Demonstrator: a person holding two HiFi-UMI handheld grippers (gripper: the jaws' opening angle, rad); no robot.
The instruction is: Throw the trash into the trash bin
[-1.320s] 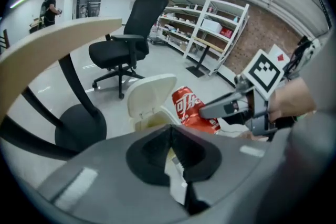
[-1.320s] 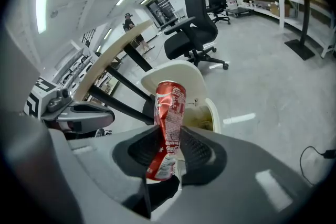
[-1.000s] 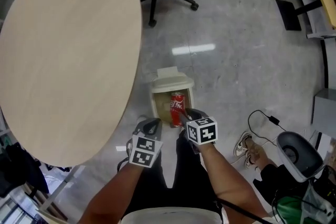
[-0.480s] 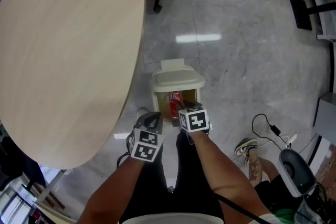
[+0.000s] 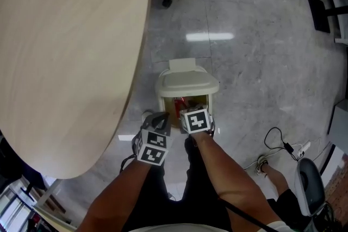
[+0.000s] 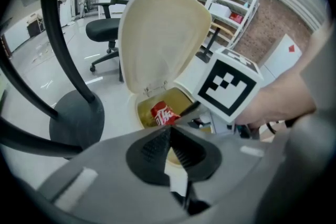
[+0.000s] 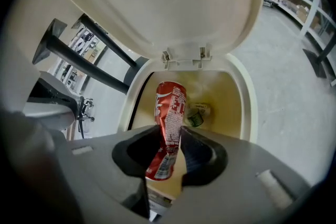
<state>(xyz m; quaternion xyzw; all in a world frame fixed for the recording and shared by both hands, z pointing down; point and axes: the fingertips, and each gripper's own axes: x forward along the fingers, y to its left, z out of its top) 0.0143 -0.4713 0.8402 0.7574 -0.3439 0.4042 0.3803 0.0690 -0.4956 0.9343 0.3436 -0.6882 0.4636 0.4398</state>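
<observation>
Right gripper view | my right gripper point(image 7: 171, 145) clamps red can point(image 7: 169, 113) over open trash bin point(image 7: 249, 102) | my left gripper point(image 6: 169, 136) pinched together, empty

White cursive brand lettering is running down the red can point(image 7: 170, 113), only partly legible and seeming to read Coca-Cola; the fine print beside it is proving too small to read.
</observation>
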